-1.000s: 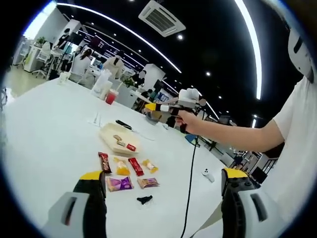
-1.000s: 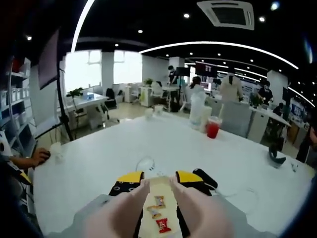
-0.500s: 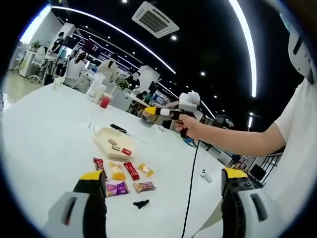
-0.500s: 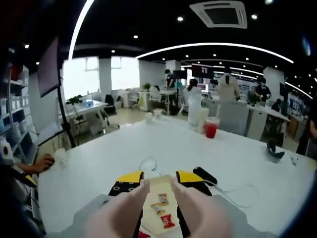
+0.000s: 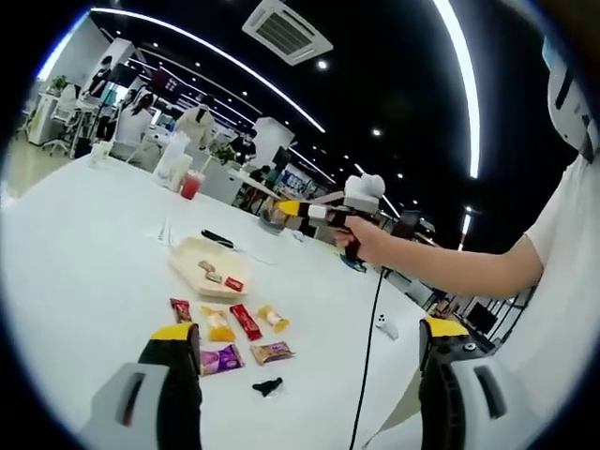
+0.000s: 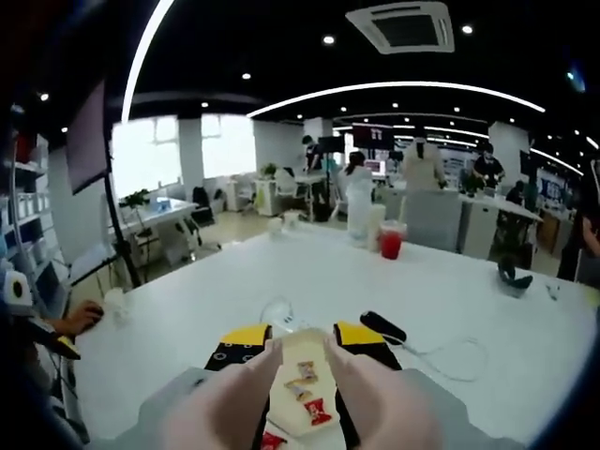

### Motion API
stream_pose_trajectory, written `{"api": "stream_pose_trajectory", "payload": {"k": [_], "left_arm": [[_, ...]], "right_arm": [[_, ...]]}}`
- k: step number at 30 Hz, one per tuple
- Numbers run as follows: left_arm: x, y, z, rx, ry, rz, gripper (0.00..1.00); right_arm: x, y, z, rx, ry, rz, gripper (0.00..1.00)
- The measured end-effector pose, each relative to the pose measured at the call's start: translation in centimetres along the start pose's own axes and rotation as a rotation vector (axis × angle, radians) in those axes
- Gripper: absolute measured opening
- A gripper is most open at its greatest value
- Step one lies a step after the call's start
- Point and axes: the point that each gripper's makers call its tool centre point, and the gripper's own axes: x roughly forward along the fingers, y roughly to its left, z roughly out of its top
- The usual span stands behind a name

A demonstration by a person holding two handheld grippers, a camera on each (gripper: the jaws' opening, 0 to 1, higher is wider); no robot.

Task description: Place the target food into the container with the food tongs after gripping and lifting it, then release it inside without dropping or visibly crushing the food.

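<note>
Snack packets [image 5: 230,326] lie in a loose cluster on the white table [image 5: 75,272], just short of the pale container [image 5: 202,270], which already holds a few wrapped pieces [image 6: 306,386]. Nothing is gripped: the left gripper [image 5: 309,356] hangs wide open above the table, and the right gripper [image 6: 302,339], raised over the container, holds its jaws narrowly apart around nothing. By my reading the pick has not begun; next comes reaching for the black-handled tongs [image 5: 219,239] beyond the container. Around is a bright open-plan office with a red drink [image 6: 390,243] further off.
</note>
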Motion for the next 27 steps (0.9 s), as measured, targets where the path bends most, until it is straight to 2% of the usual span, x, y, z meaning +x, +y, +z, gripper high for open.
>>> {"api": "stream_pose_trajectory", "payload": {"k": [5,10,14,15,16,22,27], "left_arm": [[0.3,-0.2,1.0,0.018,-0.006,-0.011,0.98],[0.6,0.0,1.3,0.024,-0.010,-0.015,0.98],[0.8,-0.1,1.4,0.035,-0.004,-0.011,0.98],[0.9,-0.3,1.3,0.080,0.012,-0.011,0.98],[1.1,-0.6,1.4,0.091,0.012,-0.015,0.98],[1.9,-1.4,1.7,0.087,0.002,-0.027,0.98],[1.8,-1.7,1.6,0.096,-0.001,-0.030,0.98]], "right_arm": [[-0.4,-0.3,-0.5,-0.017,-0.001,-0.010,0.25],[-0.6,-0.8,-0.6,-0.006,0.001,-0.012,0.24],[-1.0,-0.1,-0.6,-0.012,-0.005,-0.001,0.24],[-1.2,0.2,-0.6,-0.008,-0.002,0.009,0.24],[-1.2,0.3,-0.6,-0.012,-0.005,0.011,0.24],[-2.2,1.5,-1.1,-0.049,-0.001,0.033,0.25],[-2.8,1.8,-1.5,-0.033,-0.001,0.034,0.24]]}}
